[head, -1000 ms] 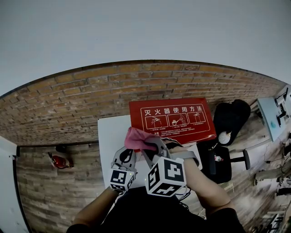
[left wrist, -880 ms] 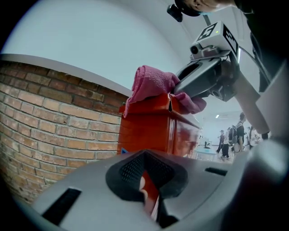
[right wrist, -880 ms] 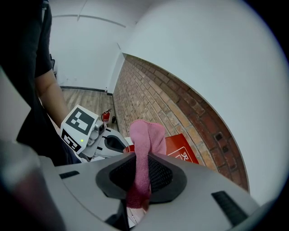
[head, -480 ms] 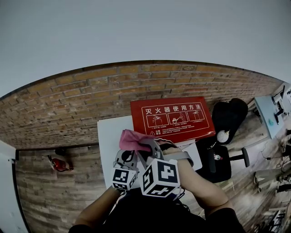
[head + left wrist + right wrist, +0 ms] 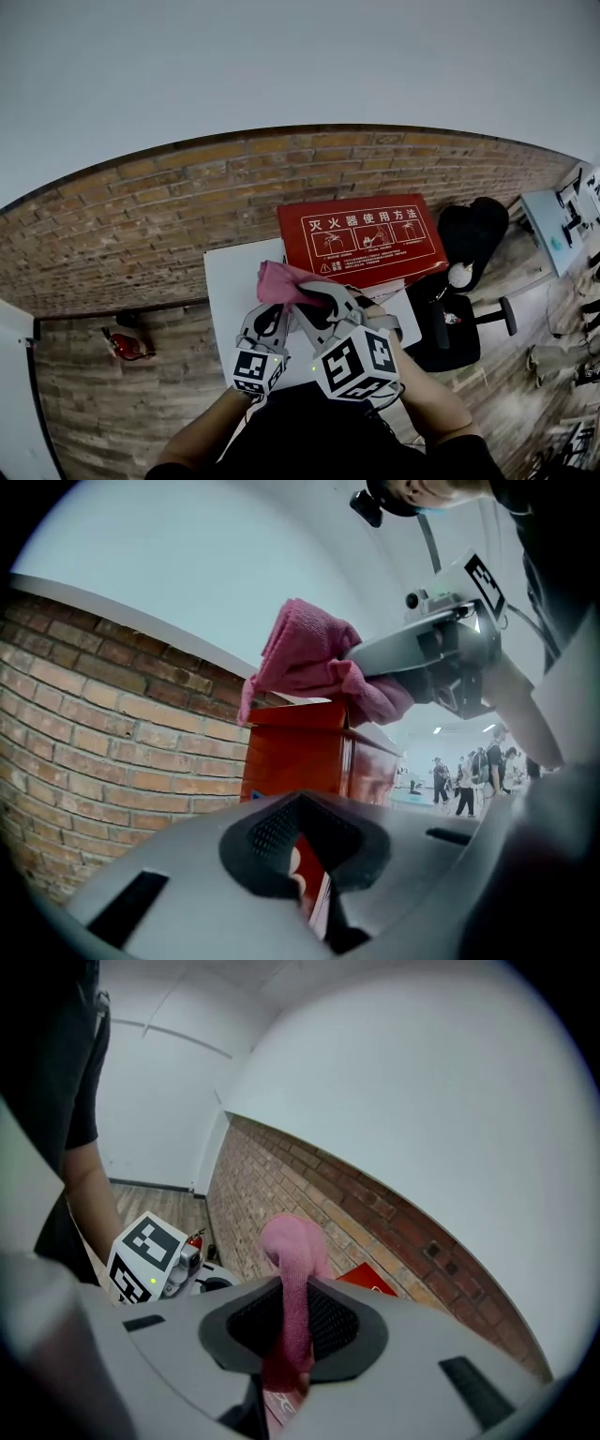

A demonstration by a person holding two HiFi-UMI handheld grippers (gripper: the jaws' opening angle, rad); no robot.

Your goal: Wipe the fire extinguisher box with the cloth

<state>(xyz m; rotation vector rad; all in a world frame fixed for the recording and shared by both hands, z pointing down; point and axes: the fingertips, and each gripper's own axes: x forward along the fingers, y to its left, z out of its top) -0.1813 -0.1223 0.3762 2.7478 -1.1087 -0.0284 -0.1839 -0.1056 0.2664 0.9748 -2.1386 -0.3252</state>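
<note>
Head view | right tool [image 5: 307,298] clamps fuzzy pink cloth [image 5: 278,281] | left tool [image 5: 267,316] closed, empty | glossy red box [image 5: 366,240]

The left forearm [image 5: 202,433] and right forearm [image 5: 424,405] rise from the bottom centre of the head view. The left gripper [image 5: 267,317] has its 2 jaws together, empty. Just right, the right gripper [image 5: 314,298] clamps the pink cloth [image 5: 279,281].

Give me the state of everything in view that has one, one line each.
pink cloth: bunched, clamped between the right gripper's fingers
right gripper: shut on the pink cloth
left gripper: shut, nothing held
fire extinguisher box: closed, standing on the white table
</note>
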